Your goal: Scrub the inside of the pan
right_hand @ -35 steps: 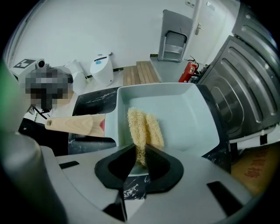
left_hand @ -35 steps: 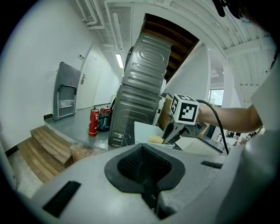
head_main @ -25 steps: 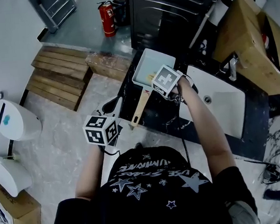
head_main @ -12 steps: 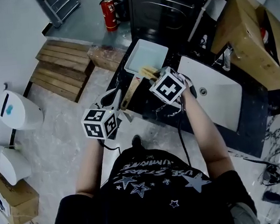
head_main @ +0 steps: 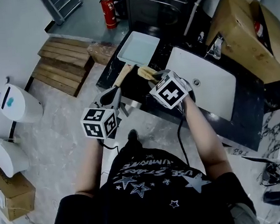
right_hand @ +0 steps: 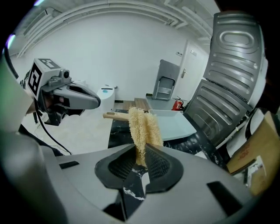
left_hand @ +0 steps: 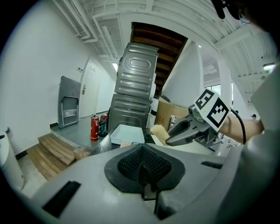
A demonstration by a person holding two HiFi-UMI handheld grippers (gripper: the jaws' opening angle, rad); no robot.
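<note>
Pan [head_main: 139, 48]: one, pale, square, wooden handle, on dark counter [head_main: 179, 112] left of white sink [head_main: 211, 85]. Nothing inside it.
Right gripper [right_hand: 140, 151]: jaws pinched on one loofah scrubber [right_hand: 142, 124], held just beside pan's near rim.
Left gripper [left_hand: 142, 153]: jaws together, empty, off counter edge.
Around: metal cabinet [head_main: 164, 3], red fire extinguisher [head_main: 108, 11], wooden pallet [head_main: 64, 64].

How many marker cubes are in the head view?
2. One cube is on the left gripper, lower left; the other is on the right gripper, which grips a loofah, left of the sink. None looks hidden.
</note>
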